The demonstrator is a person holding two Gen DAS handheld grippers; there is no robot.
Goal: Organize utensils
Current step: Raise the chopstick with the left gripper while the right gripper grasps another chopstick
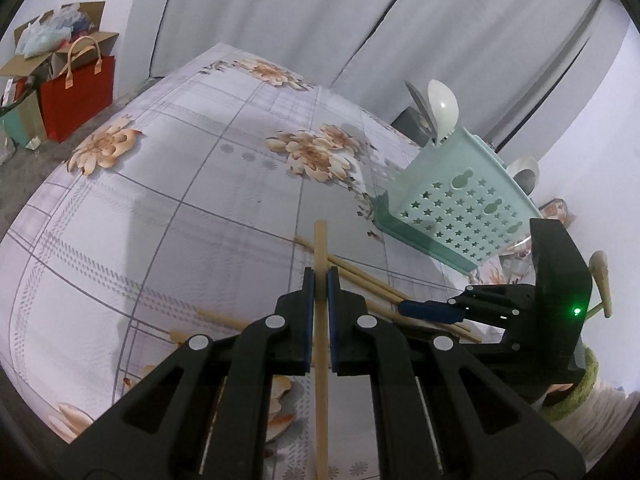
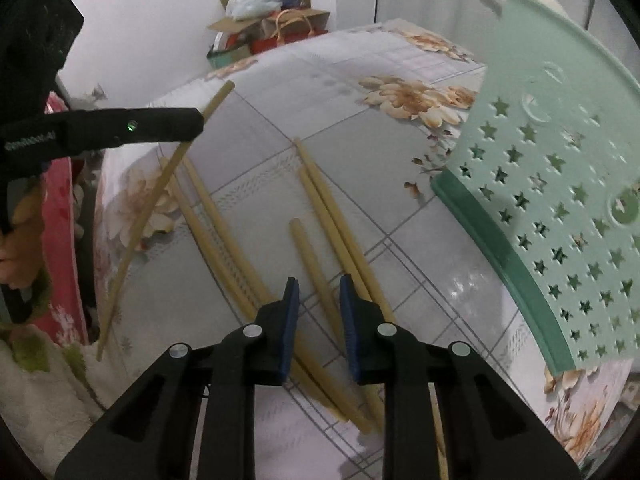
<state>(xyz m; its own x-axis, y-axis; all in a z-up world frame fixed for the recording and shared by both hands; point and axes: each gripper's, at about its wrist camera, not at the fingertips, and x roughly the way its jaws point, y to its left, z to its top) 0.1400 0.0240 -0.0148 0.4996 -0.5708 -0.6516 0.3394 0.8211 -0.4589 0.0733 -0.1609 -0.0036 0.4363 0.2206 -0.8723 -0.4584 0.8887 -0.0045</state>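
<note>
We hold the left gripper [image 1: 321,280] with its blue-padded fingers [image 1: 308,308] clamped on a single pale wooden chopstick [image 1: 321,360], which runs straight up between the pads and sticks out a little past their tips. In the right wrist view that same chopstick slants from the left gripper's black finger tip down toward the lower left, lifted clear of the tabletop [image 2: 280,92].

Our right gripper [image 2: 319,282] hangs over the loose pile of pale wooden chopsticks [image 2: 224,236] scattered on the tabletop, which is covered by a glossy checked cloth printed with peach flowers [image 1: 304,148]. Its fingers stand at a narrow gap, and one short chopstick [image 2: 308,256] lies on the cloth in line with that gap; the pads are not pressing on it. Two longer sticks [image 2: 332,216] lie just beside it on the right, and another pair lies to the left.

A mint-green plastic utensil basket with star-shaped holes [image 1: 460,200] stands on the far right of the tabletop, near the pile but apart from it. White spoons [image 1: 442,108] stand upright in it. A wooden-handled utensil [image 1: 602,280] shows beyond the right gripper in the left wrist view.

Behind the table we see a red paper bag with tan handles [image 1: 76,92] and open cardboard boxes [image 1: 52,28] against a white wall.
</note>
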